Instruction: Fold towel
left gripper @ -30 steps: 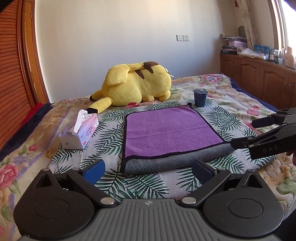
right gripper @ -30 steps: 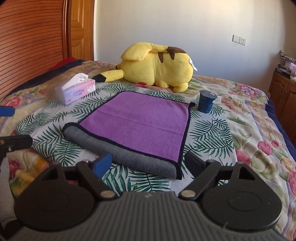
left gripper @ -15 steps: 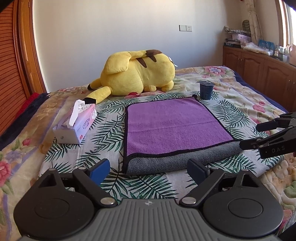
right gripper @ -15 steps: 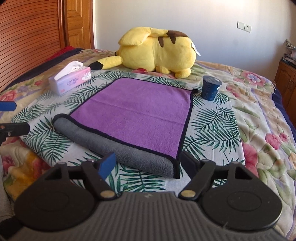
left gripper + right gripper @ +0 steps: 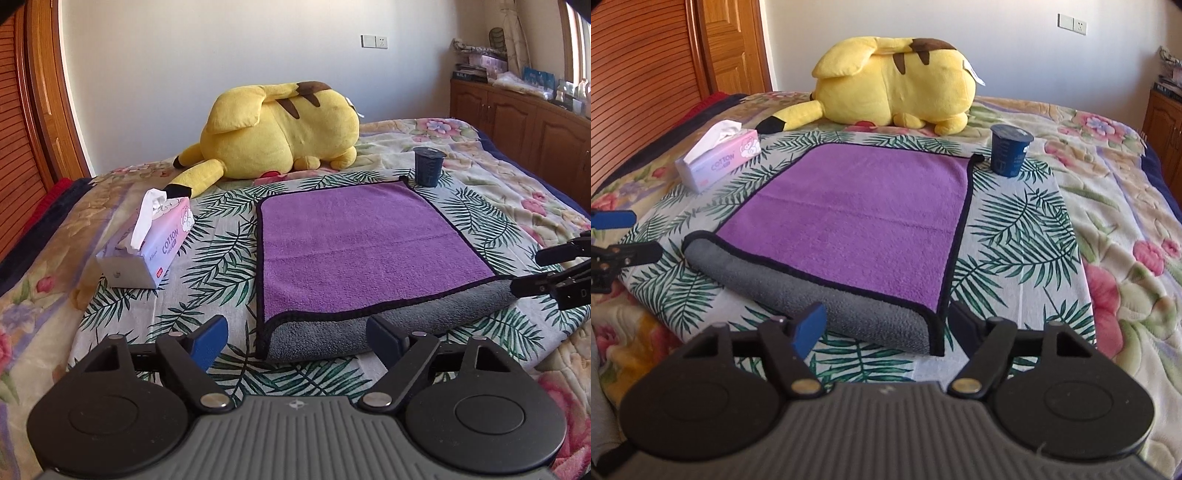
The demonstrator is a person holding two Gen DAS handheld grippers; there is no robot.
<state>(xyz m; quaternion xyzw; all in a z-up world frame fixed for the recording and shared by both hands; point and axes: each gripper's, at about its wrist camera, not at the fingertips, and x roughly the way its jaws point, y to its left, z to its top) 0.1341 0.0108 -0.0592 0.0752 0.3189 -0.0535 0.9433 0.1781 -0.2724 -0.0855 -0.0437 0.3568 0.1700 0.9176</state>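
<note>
A purple towel (image 5: 362,243) with a black hem lies flat on the bed, its near edge turned over to show the grey underside (image 5: 388,325). It also shows in the right wrist view (image 5: 857,218). My left gripper (image 5: 297,338) is open and empty, just short of the towel's near left corner. My right gripper (image 5: 886,325) is open and empty, just short of the near right corner. Each gripper shows at the edge of the other's view: the right gripper (image 5: 554,269) and the left gripper (image 5: 617,236).
A yellow plush toy (image 5: 280,129) lies behind the towel. A dark blue cup (image 5: 427,166) stands at the towel's far right corner. A pink tissue box (image 5: 147,247) sits left of the towel. A wooden cabinet (image 5: 524,122) stands at the right, a wooden door (image 5: 731,44) at the left.
Both grippers have moved closer to the towel's near edge and lower over the bed. Both stay open and empty. The towel has not moved.
</note>
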